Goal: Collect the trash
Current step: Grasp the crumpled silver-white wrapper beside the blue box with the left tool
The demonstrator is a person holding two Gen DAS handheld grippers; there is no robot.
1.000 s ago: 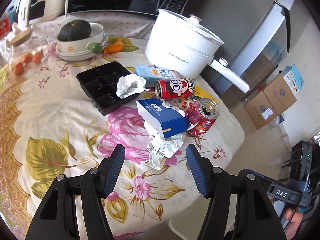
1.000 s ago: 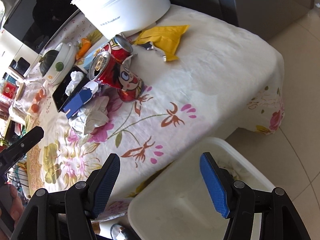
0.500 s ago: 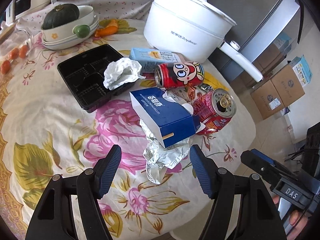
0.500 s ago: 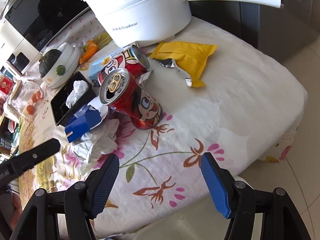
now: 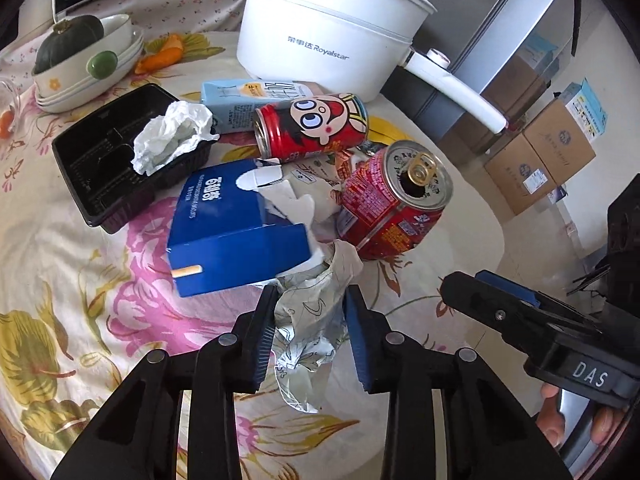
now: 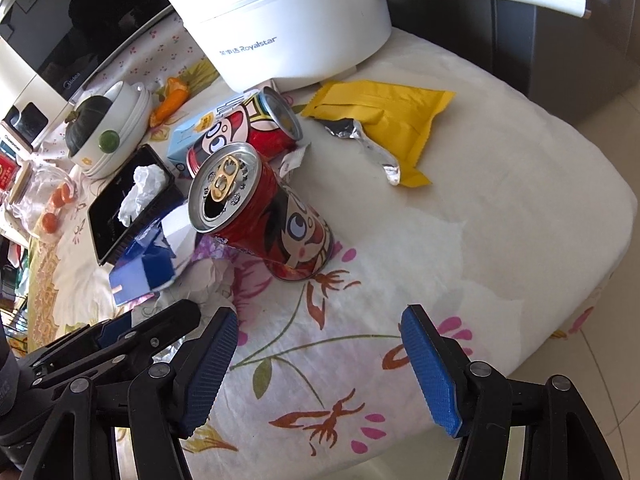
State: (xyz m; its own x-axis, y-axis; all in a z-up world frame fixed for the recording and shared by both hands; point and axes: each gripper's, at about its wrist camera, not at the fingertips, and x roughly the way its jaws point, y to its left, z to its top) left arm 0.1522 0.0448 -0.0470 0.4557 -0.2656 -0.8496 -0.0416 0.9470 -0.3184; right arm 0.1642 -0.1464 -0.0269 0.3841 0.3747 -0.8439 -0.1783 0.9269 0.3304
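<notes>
left gripper just closed on crumpled wrapper, near tablecloth edge.

I see glossy printed metal cans, crinkled foil-like wrapper, matt blue card box, black ribbed plastic tray, smooth white pot, soft floral cloth over the surface.

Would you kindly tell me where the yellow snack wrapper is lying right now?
In the right wrist view the yellow snack wrapper lies upper centre on the tablecloth, just below the white pot, right of the cans.
</notes>
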